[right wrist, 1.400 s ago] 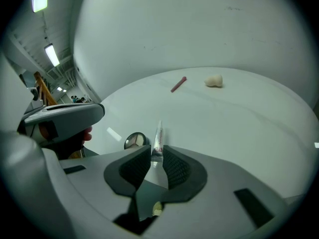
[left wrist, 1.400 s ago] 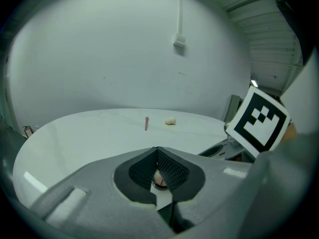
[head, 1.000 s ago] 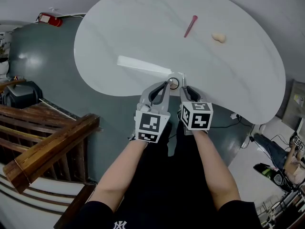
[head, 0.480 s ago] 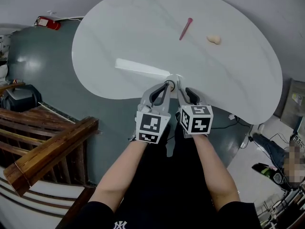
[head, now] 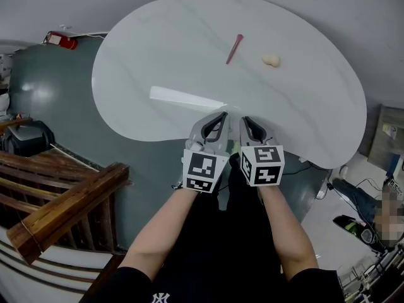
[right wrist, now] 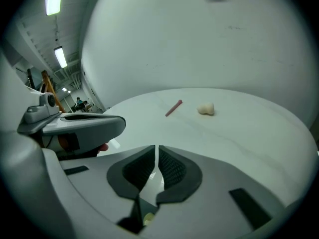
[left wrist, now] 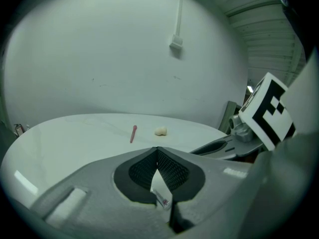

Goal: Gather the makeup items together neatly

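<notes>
A pink stick (head: 234, 48) and a beige sponge (head: 271, 60) lie apart on the far side of the white oval table (head: 158, 55). Both also show in the gripper views: the stick (left wrist: 133, 133) (right wrist: 173, 108) and the sponge (left wrist: 160, 131) (right wrist: 205, 109). My left gripper (head: 221, 115) hangs over the table's near edge, its pads pressed together (left wrist: 157, 149). A small pale scrap shows low in its gap; I cannot tell what it is. My right gripper (head: 245, 118) (right wrist: 156, 147) is beside it. Its jaws have just been closing and are down to a slit with nothing between them.
A bright streak of reflected light (head: 186, 97) crosses the tabletop in front of the grippers. A wooden stair rail (head: 63, 201) stands at lower left. A red object (head: 60, 41) lies on the floor beyond the table. Cables and clutter (head: 356, 213) lie at lower right.
The two grippers' tips, close together a second ago, have drawn apart and pulled back toward me. The right jaws have closed.
</notes>
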`<state>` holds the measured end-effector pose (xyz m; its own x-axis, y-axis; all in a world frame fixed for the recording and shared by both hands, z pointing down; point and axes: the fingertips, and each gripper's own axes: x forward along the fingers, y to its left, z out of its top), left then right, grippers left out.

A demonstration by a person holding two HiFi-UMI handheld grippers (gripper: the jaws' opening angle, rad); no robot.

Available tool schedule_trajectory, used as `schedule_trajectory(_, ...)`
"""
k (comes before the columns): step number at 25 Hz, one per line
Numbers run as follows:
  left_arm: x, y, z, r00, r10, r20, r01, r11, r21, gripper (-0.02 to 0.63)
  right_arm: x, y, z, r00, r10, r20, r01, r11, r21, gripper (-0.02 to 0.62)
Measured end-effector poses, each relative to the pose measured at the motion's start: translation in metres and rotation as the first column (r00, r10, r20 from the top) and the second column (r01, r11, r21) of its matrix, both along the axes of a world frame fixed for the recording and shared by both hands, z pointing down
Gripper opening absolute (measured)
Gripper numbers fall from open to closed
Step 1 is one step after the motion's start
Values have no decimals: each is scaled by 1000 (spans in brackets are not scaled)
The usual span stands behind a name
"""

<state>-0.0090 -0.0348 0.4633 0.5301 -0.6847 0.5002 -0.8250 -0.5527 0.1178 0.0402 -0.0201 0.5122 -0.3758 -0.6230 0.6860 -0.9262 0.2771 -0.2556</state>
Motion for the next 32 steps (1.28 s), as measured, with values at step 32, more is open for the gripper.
schedule_trajectory(32, 65, -77, 30, 995, -99, 17, 100, 990, -103, 9, 113, -155, 25, 947, -177, -269, 200, 978, 58, 127)
